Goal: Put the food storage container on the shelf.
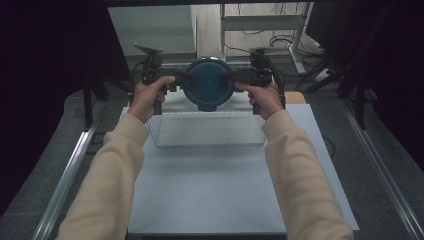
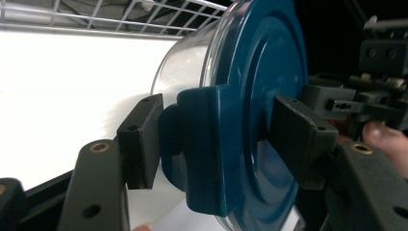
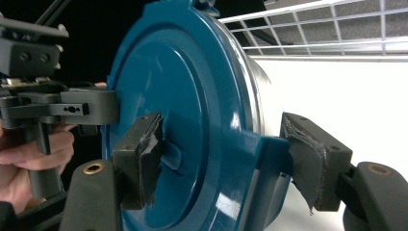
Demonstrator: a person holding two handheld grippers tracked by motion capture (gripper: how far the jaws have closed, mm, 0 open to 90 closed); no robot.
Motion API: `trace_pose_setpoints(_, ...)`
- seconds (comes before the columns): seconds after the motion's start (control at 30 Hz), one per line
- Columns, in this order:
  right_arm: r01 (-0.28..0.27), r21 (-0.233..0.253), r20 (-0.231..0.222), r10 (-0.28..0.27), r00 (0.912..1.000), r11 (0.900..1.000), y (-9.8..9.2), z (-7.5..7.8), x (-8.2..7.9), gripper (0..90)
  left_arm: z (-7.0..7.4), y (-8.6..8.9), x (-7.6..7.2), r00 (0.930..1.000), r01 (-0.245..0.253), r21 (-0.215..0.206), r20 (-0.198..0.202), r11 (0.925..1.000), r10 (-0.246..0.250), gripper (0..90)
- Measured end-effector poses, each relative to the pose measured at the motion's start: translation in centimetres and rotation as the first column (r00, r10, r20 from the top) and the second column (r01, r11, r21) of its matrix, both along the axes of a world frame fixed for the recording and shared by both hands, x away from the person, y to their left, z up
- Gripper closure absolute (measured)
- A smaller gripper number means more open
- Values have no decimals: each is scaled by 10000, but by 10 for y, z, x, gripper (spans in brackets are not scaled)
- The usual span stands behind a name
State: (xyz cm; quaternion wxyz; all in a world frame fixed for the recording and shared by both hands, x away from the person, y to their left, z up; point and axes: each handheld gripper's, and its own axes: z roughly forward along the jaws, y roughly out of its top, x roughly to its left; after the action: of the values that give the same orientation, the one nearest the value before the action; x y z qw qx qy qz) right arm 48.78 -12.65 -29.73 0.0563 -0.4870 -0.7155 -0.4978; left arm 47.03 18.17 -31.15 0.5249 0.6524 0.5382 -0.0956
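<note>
A round clear container with a dark blue lid (image 1: 209,82) is held up off the table, over the far edge of the wire basket (image 1: 207,130). The lid faces the high camera. My left gripper (image 1: 183,77) clamps its left rim and my right gripper (image 1: 233,76) its right rim. In the left gripper view the jaws (image 2: 219,139) close across a blue side latch (image 2: 202,144), with the clear body (image 2: 185,65) behind. In the right gripper view the jaws (image 3: 226,154) pinch the lid (image 3: 163,82) and the opposite latch (image 3: 272,163).
The shallow white wire basket (image 3: 327,29) sits at the far end of the pale blue table mat (image 1: 225,190). Metal rails run along both table sides. A desk frame and cables stand beyond the table. Dark curtains flank the area.
</note>
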Motion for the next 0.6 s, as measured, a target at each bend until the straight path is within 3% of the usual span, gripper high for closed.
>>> trace_pose_setpoints(0.17, 535, 723, -845, -473, 9953, 9959, -4, -14, 17, 341, -11, -1, 12, 9983, -285, -406, -517, 9988, 264, 370)
trace_pose_setpoints(0.33, 864, 874, -1043, -771, 9916, 9924, -4, -19, 23, 347, -21, 0, 21, 9958, -443, -808, -832, 9957, 375, 359)
trace_pose_setpoints(0.5, 997, 810, -855, -927, 9920, 9917, -3, -19, 21, 347, -25, -1, 22, 9978, -456, -965, -515, 9943, 408, 348)
trace_pose_setpoints(0.6, 1095, 665, -762, -1044, 9916, 9918, -2, -18, 17, 326, -23, -3, 19, 9988, -464, -638, -207, 9969, 452, 326)
